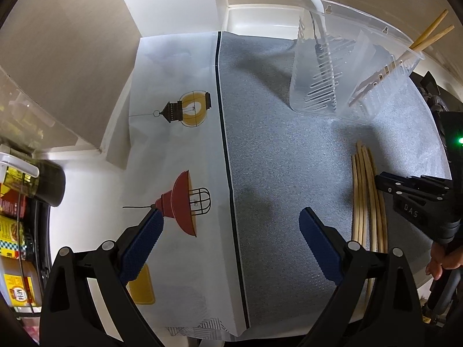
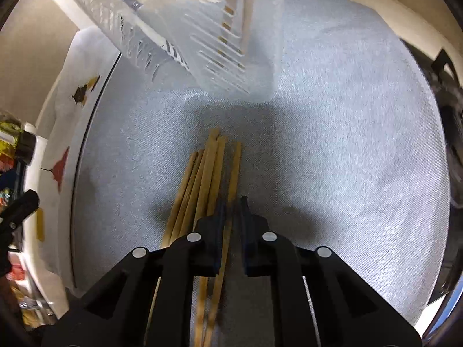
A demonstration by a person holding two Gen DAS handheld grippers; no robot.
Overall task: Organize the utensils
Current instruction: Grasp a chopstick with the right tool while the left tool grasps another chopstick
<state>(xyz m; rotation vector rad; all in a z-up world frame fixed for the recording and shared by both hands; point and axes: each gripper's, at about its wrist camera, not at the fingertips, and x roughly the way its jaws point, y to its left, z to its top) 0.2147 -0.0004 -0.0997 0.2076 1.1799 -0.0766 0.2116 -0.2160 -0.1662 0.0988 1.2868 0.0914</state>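
Several wooden chopsticks (image 1: 367,199) lie side by side on the grey mat (image 1: 289,173); they also show in the right wrist view (image 2: 207,170). A clear plastic utensil holder (image 1: 347,66) stands at the back and holds a white spoon (image 1: 314,5) and two chopsticks (image 1: 428,33). The holder (image 2: 202,34) fills the top of the right wrist view. My right gripper (image 2: 233,205) is nearly closed around the rightmost chopstick (image 2: 234,170) of the pile. It also shows in the left wrist view (image 1: 387,182). My left gripper (image 1: 231,225) is open and empty above the mat's left edge.
A white cloth (image 1: 179,144) with lamp drawings lies left of the mat. Bottles and packets (image 1: 17,202) stand at the far left. A beige wall box (image 1: 72,57) rises at the back left. The table edge (image 1: 428,274) runs along the right.
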